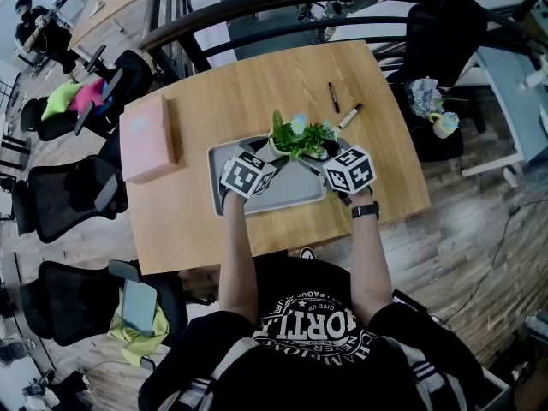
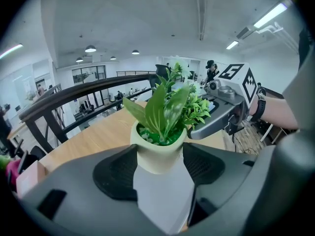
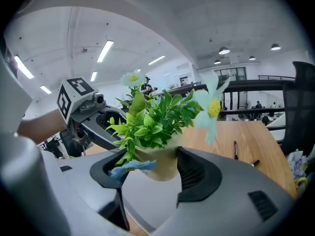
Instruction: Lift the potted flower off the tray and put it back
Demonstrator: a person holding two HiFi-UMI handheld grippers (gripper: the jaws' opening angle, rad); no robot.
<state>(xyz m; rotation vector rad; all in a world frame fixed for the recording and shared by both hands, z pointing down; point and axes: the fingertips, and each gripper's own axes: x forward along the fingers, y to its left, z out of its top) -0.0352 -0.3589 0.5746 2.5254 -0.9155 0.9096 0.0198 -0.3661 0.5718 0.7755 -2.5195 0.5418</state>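
The left gripper [image 2: 160, 167] comes in from the near left. Its jaws stand wide but are not empty: both dark pads [image 2: 115, 173] press against the pale pot of the potted flower [image 1: 300, 138], one on each flank. The pot therefore lies straight ahead of this tool, centred in its mouth, with its long axis upright and the leaves rising clear above the jaws. Directly under the pot is the grey tray [image 1: 216, 182], which rests on the wooden table [image 1: 257, 84]. In the head view the plant hangs over the far part of the tray, towards its right end. The pot's base seems to be just clear of the tray floor, though the jaws crowd the view and no angle shows a clean gap. The right gripper [image 3: 156, 167] approaches from the near right, equally spread and equally clamped on the same pot, so the two tools converge on it like a shallow V and neither hand is nearer than the other. The pot leans a little in the right gripper view, probably only from how the camera sits. Since the tray sits directly below, putting the pot back looks like a straight vertical drop, with both hands sinking together so the pot stays level.
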